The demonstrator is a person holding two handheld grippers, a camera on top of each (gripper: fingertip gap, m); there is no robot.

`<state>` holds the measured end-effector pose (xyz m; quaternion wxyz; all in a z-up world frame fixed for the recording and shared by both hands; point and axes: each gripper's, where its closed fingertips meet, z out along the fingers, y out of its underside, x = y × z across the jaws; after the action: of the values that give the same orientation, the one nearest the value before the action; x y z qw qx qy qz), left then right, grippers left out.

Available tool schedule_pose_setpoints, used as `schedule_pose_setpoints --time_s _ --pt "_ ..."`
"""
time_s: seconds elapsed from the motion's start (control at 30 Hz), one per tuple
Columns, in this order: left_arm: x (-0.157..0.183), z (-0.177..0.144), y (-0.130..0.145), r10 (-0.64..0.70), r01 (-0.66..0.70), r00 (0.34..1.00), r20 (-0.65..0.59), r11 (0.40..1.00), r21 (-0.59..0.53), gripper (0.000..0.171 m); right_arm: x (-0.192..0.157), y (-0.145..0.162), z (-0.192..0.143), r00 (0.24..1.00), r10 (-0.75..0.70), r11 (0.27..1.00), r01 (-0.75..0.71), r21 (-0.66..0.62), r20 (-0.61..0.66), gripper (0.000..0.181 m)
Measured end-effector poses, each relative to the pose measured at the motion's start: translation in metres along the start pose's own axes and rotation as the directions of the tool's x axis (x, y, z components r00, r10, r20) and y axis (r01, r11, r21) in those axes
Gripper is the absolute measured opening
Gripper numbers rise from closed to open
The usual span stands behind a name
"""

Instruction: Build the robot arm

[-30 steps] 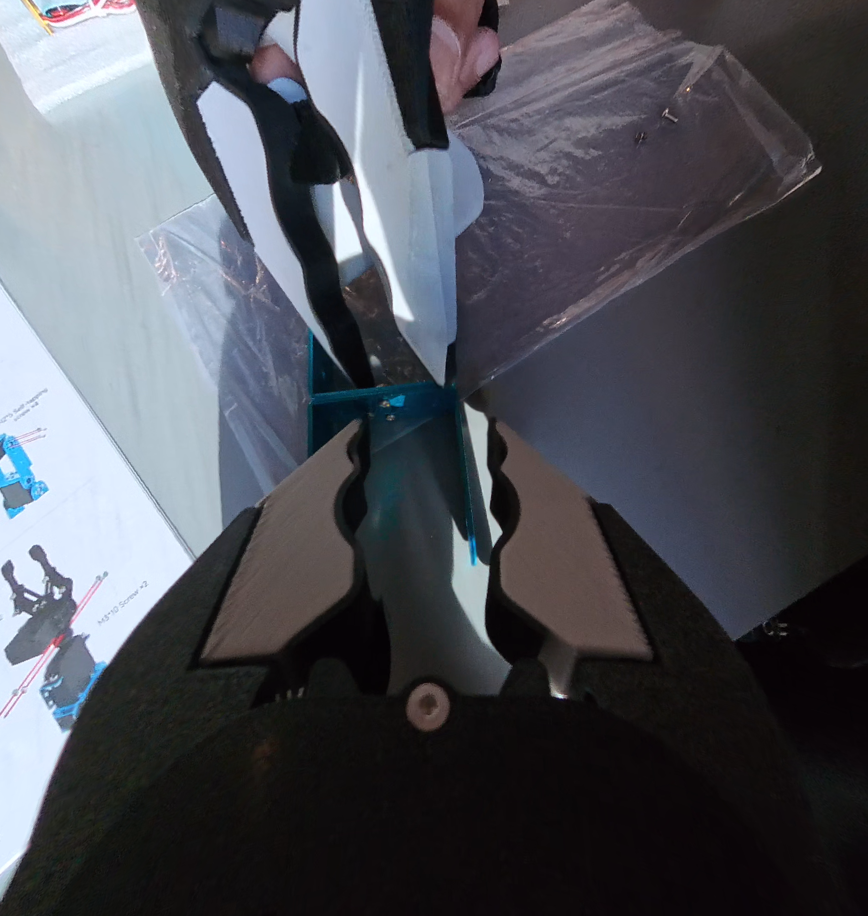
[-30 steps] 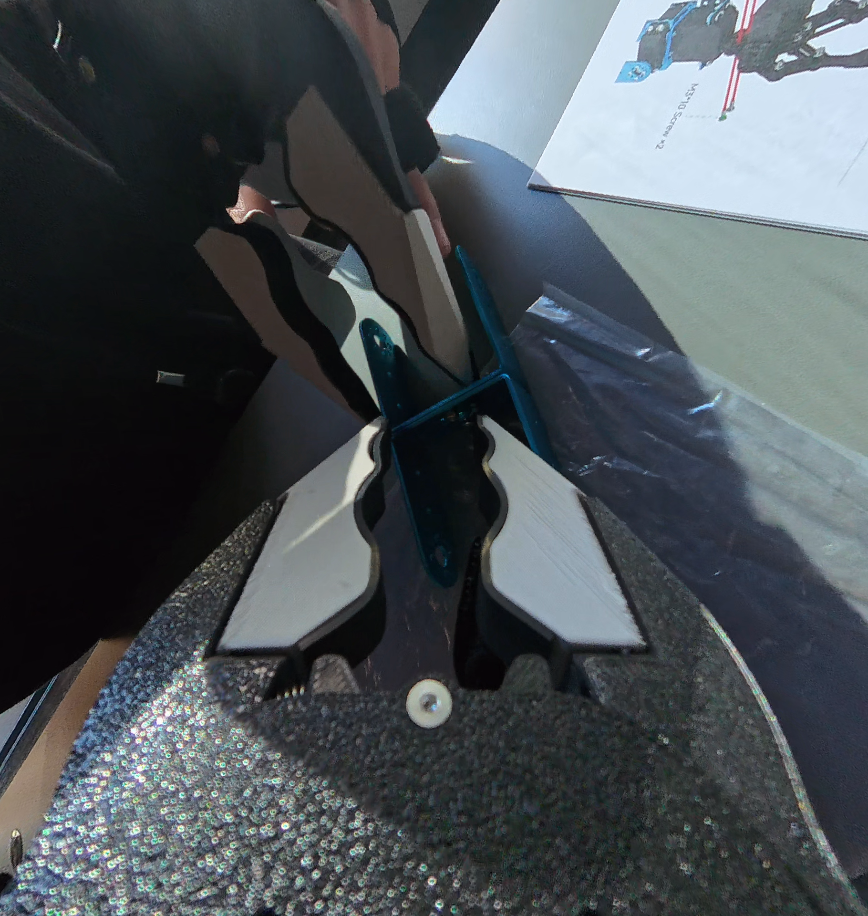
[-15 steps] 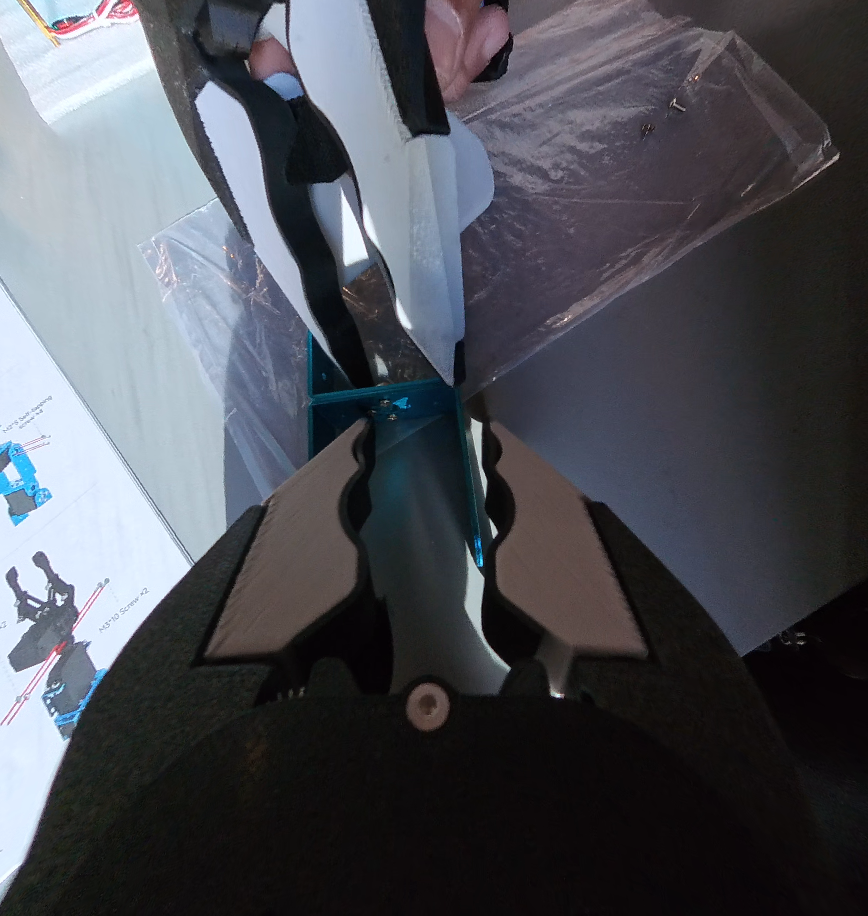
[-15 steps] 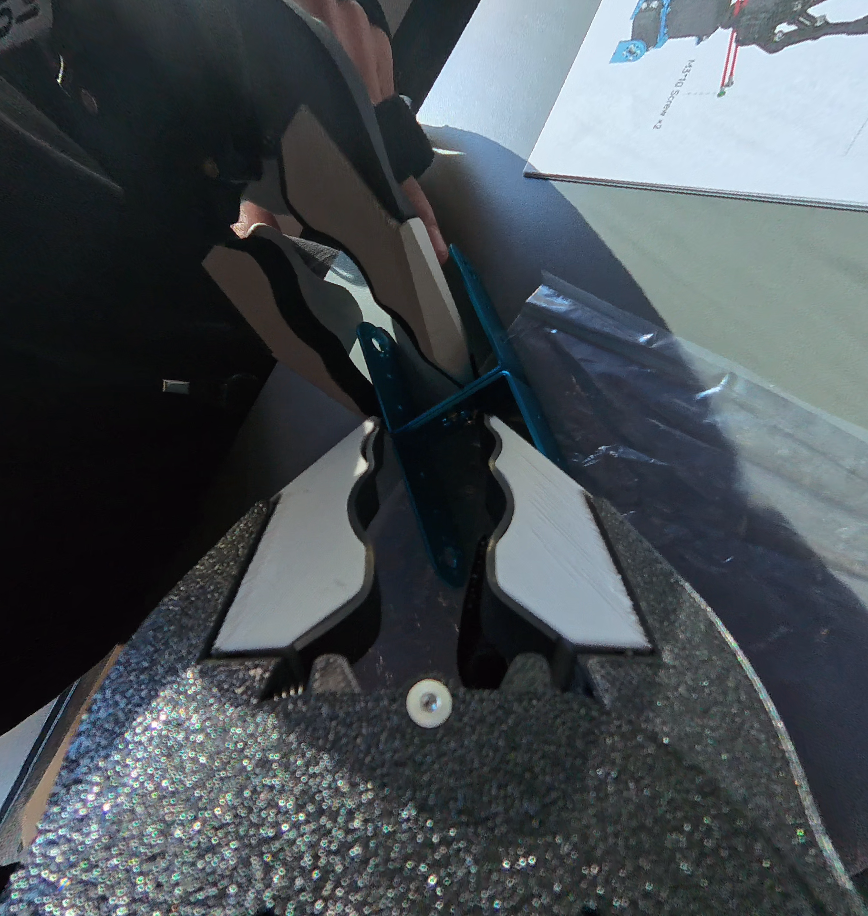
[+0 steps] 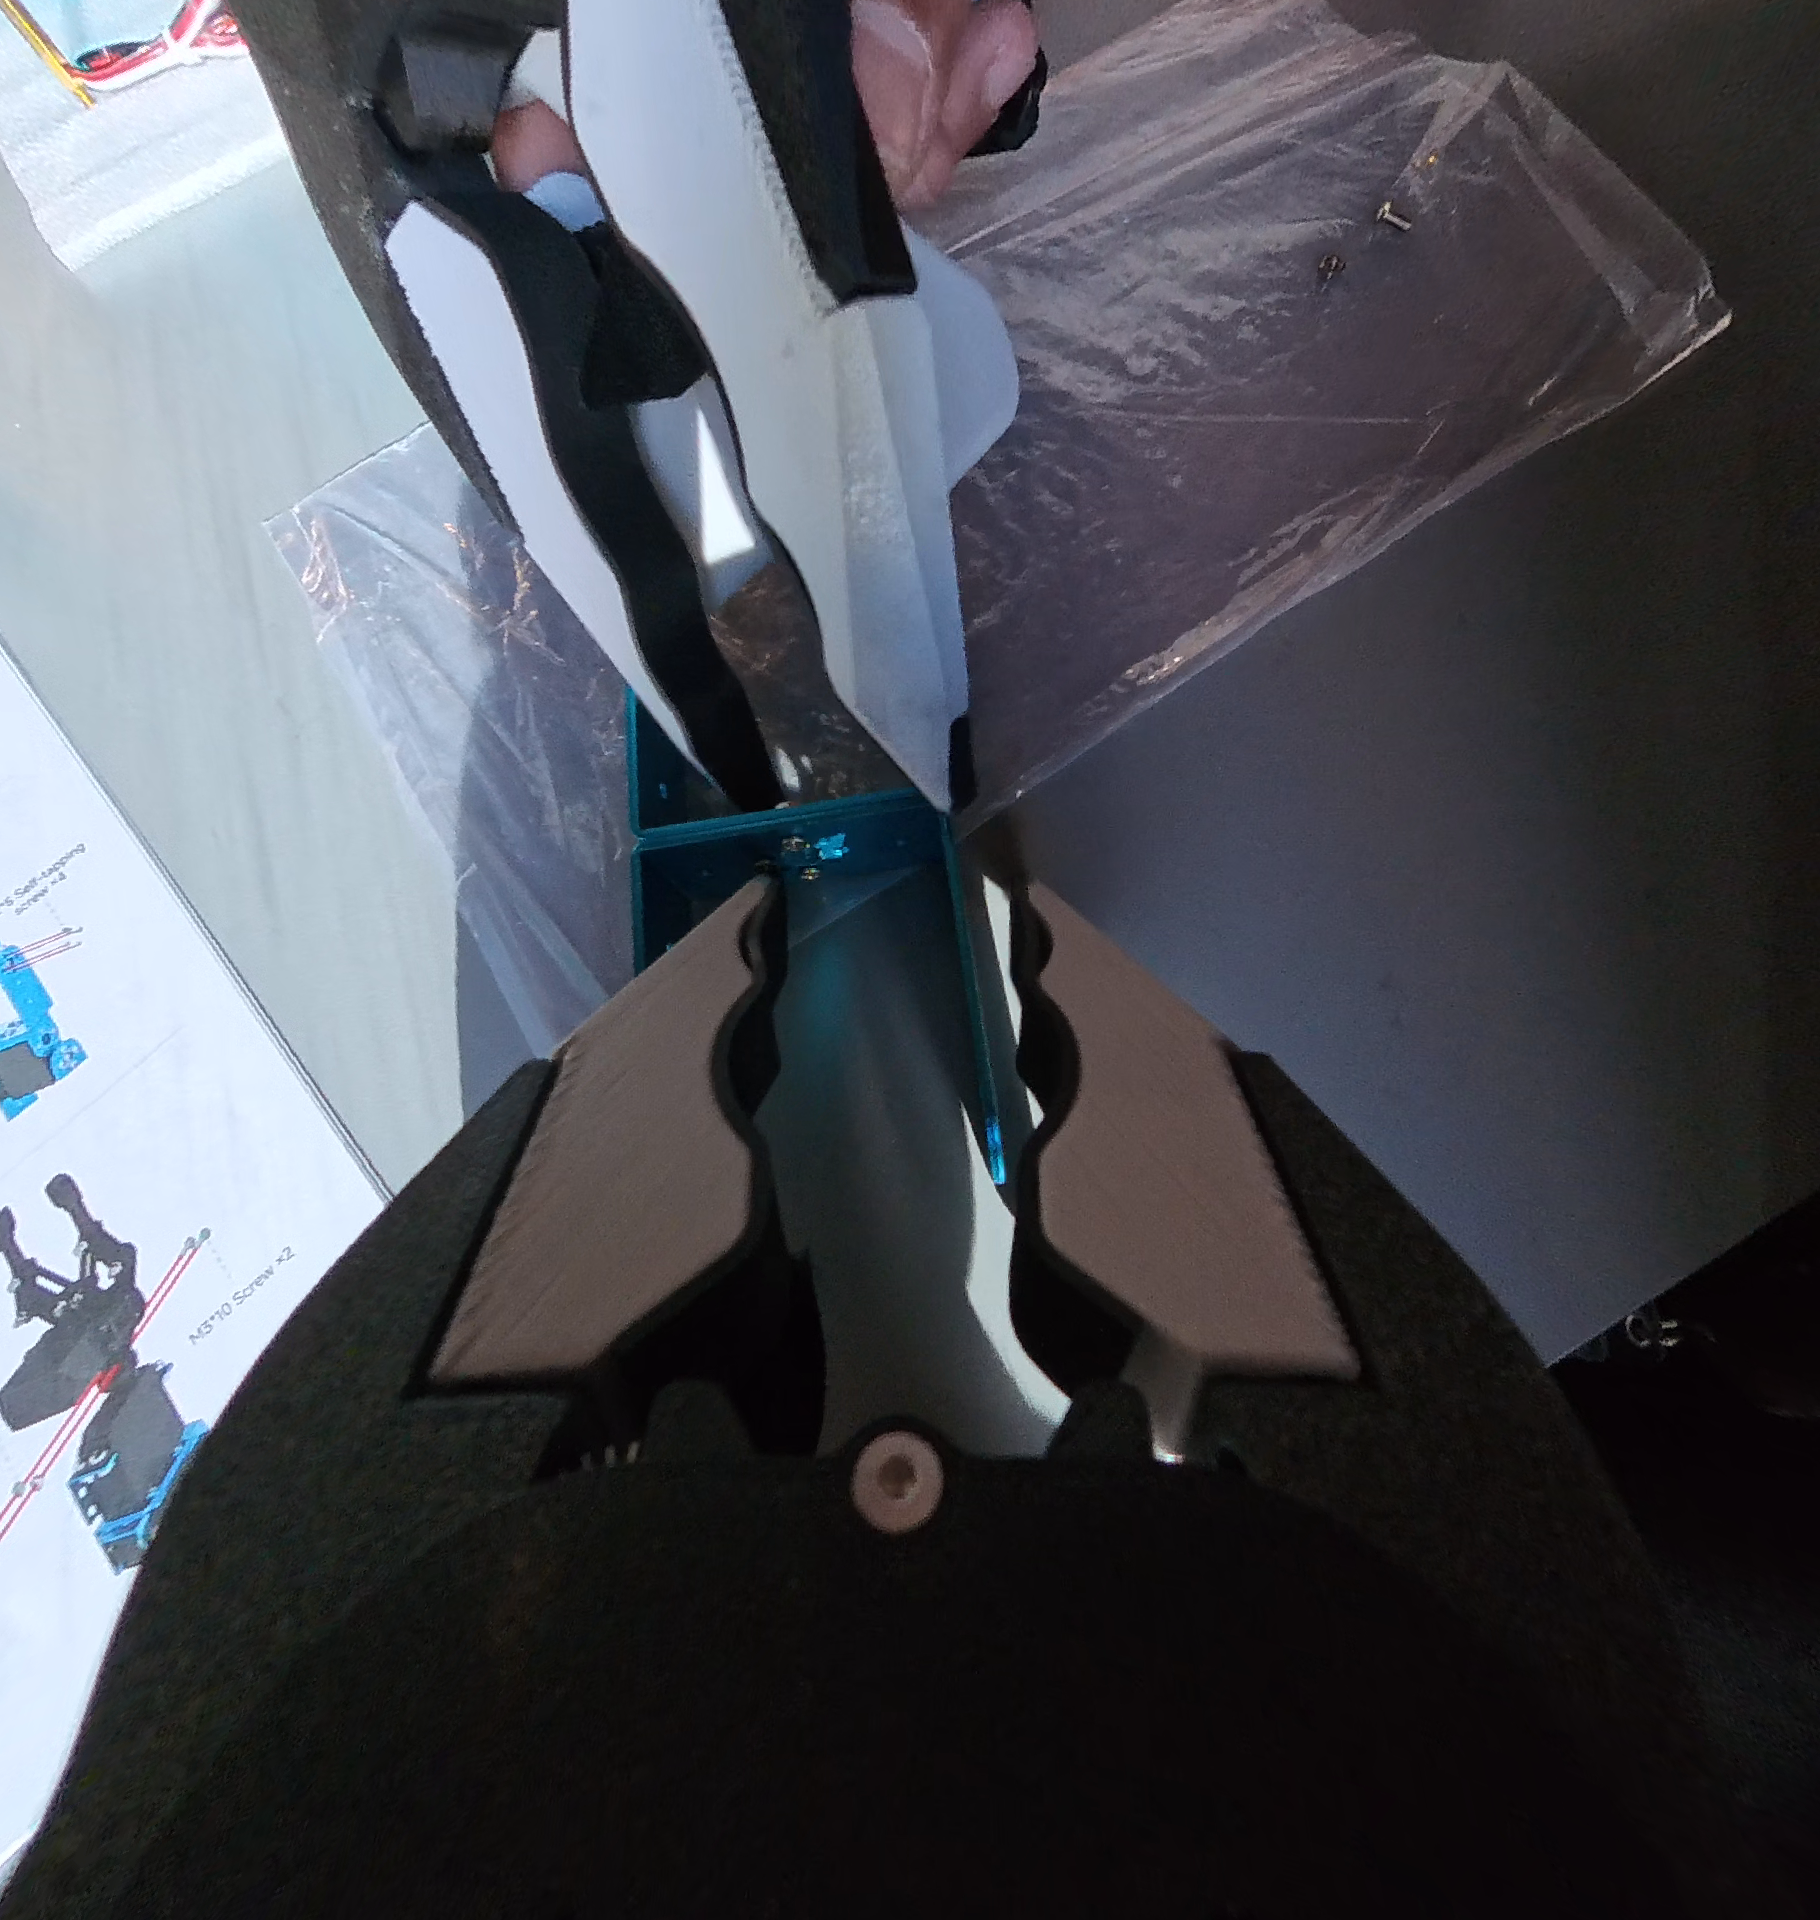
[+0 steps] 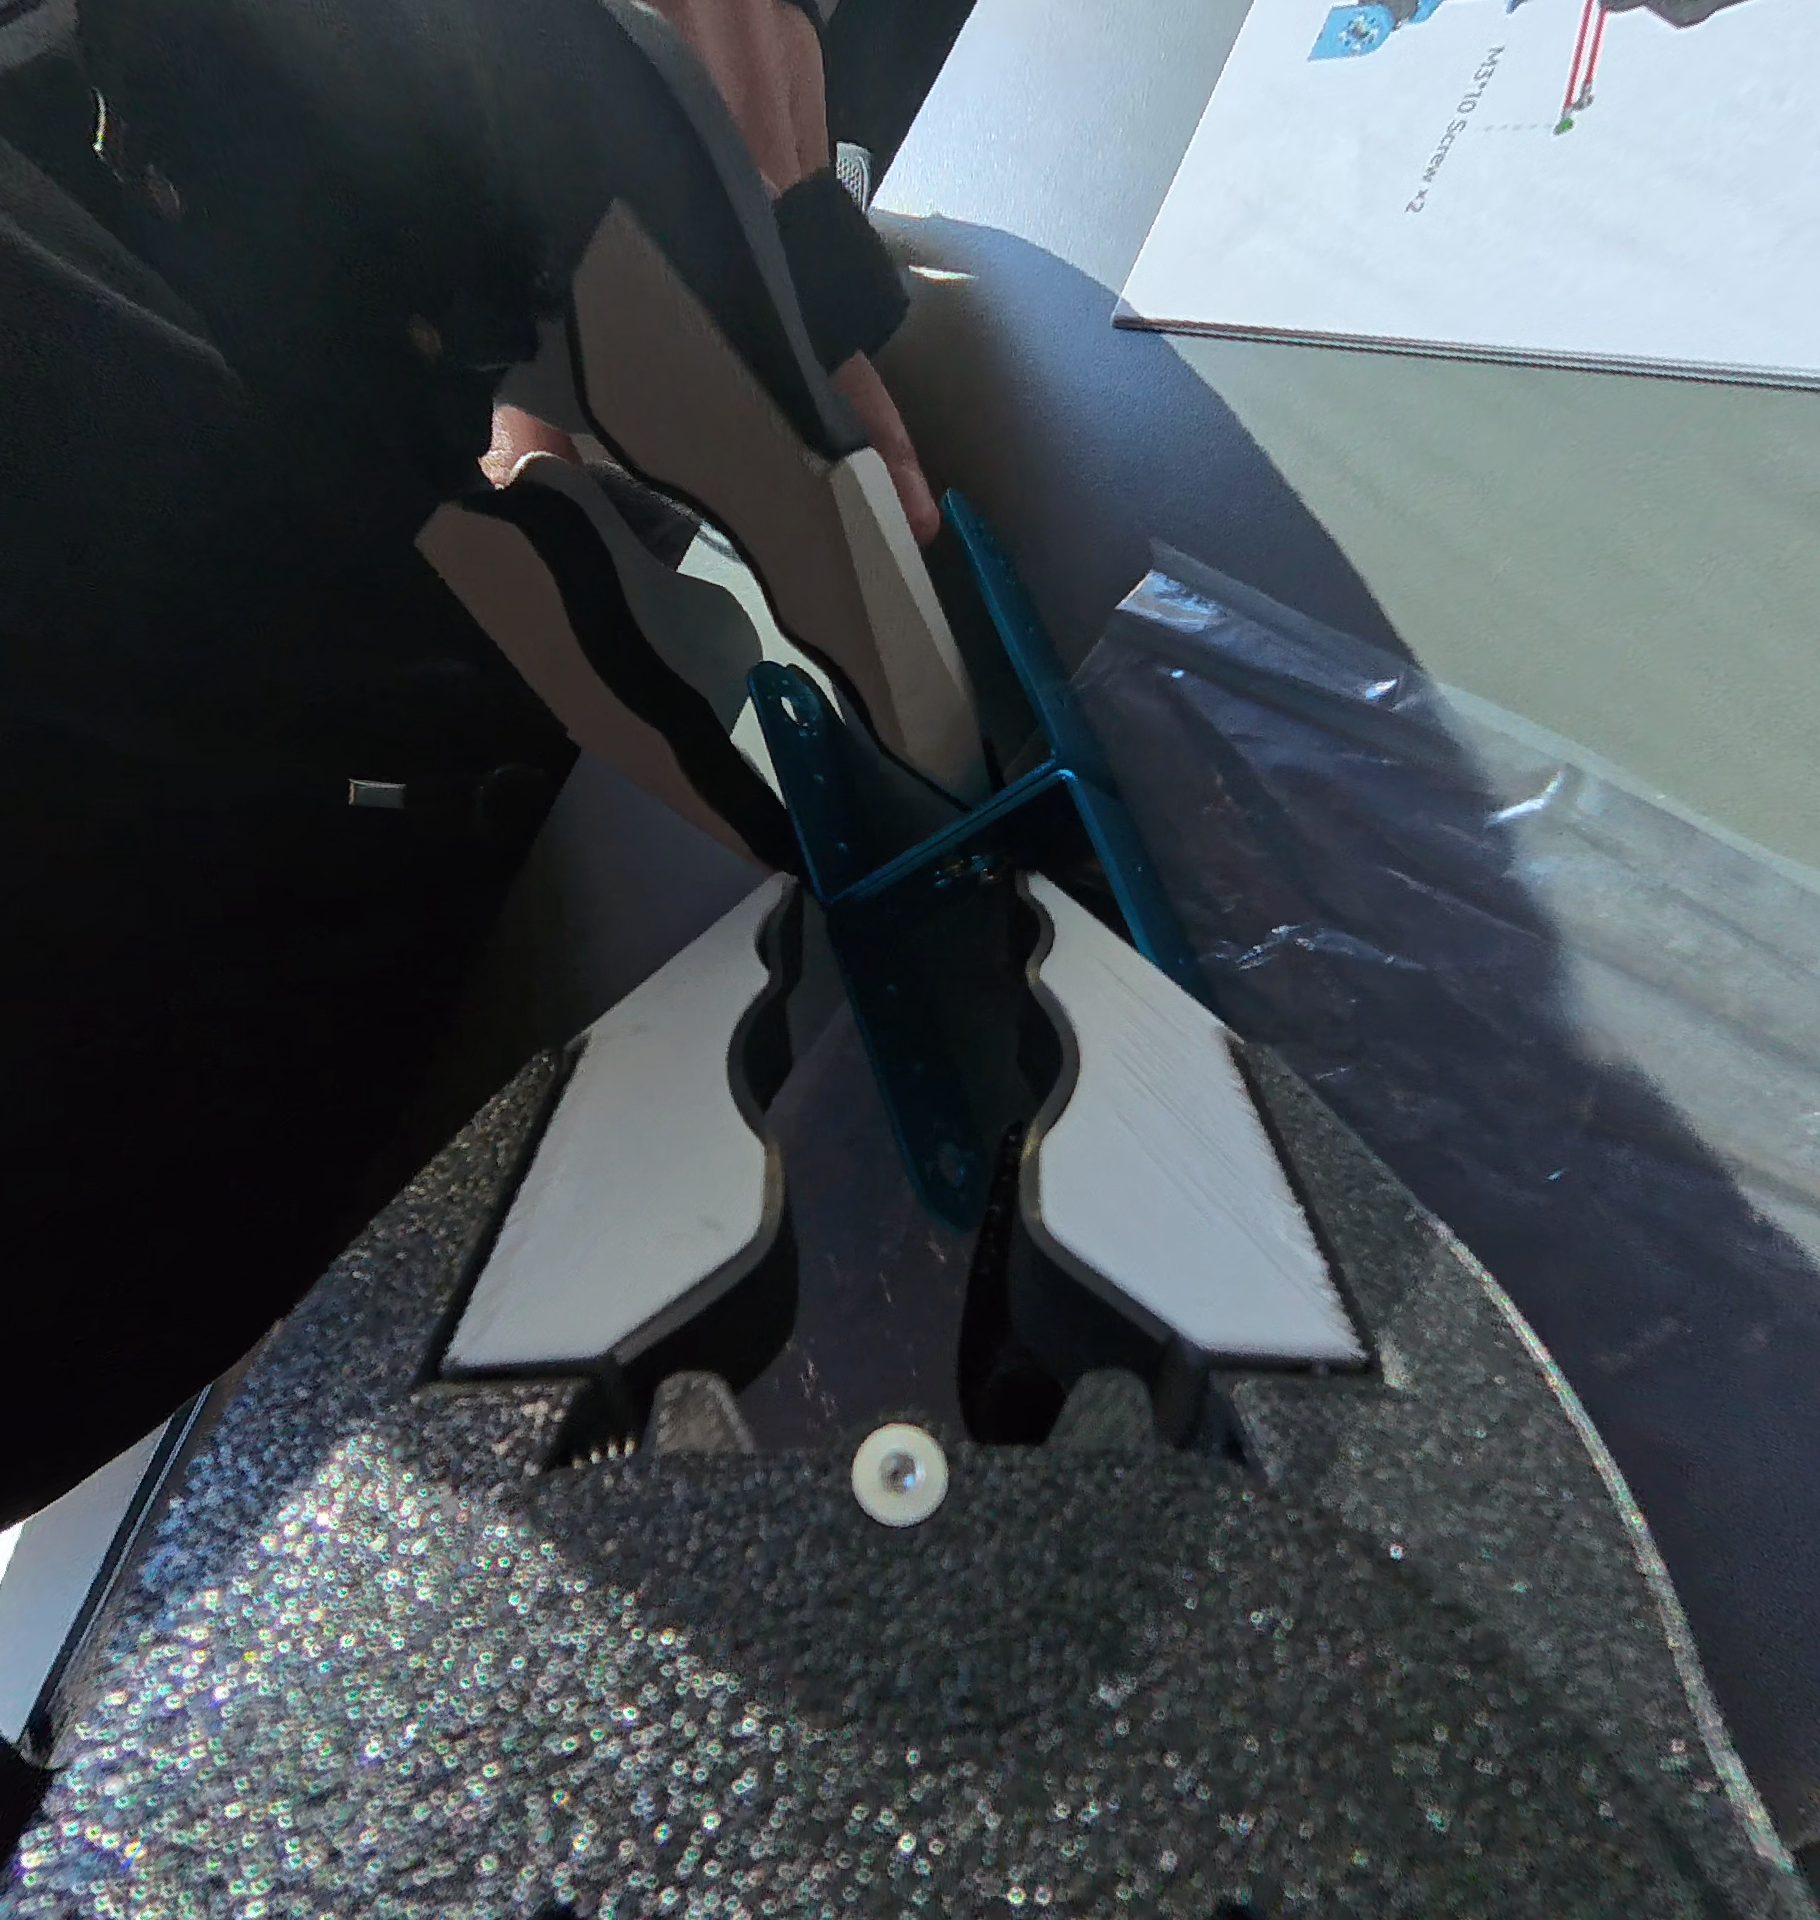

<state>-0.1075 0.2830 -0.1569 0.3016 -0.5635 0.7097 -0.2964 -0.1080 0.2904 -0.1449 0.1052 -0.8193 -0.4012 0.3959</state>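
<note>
A blue metal bracket [image 5: 719,862], two U-shaped pieces screwed back to back, sits between my two grippers, which face each other. My left gripper [image 5: 890,899] has its jaws partly apart around one flange, with a gap showing beside the flange. My right gripper [image 5: 849,795] meets the bracket from the far side. In the right wrist view, the bracket [image 6: 916,997] has a flange slanting across my right gripper [image 6: 906,883], touching both fingers. My left gripper [image 6: 880,816] reaches in from the far side.
A crumpled clear plastic bag [image 5: 1249,468] lies on the grey table [image 5: 1405,935], with small screws [image 5: 1389,213] inside it. A printed instruction sheet [image 5: 106,1143] lies to the left. In the right wrist view the bag [image 6: 1405,883] is at right and the sheet [image 6: 1508,208] at top right. The tips of both grippers are at nearly the same place.
Both grippers and the bracket keep the same pose to each other. The bag and the sheet shift slightly in both views, so the pair has drifted a little together.
</note>
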Motion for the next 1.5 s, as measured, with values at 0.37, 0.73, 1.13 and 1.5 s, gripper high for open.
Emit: schedule_pose_setpoints --time_s 0.37,0.73,1.13,1.5 --pt "0.001 0.001 0.0 0.003 -0.003 1.0 -0.006 1.0 0.0 0.042 0.001 -0.003 -0.005 0.999 -0.028 1.0 0.028 0.011 -0.038 0.04" --pt "0.001 0.002 -0.001 0.006 -0.006 1.0 -0.006 1.0 -0.002 0.042 0.003 -0.001 0.001 0.993 -0.083 0.996 0.081 -0.031 -0.089 0.044" --pt "-0.006 -0.017 0.0 -0.005 0.005 1.0 -0.012 1.0 0.029 0.044 0.008 -0.004 -0.037 0.955 -0.186 0.979 0.2 0.039 -0.23 0.025" --pt "-0.018 -0.021 0.009 -0.132 0.133 0.991 -0.03 0.991 0.016 0.076 0.031 0.011 -0.047 0.84 -0.279 0.937 0.343 0.057 -0.465 0.073"
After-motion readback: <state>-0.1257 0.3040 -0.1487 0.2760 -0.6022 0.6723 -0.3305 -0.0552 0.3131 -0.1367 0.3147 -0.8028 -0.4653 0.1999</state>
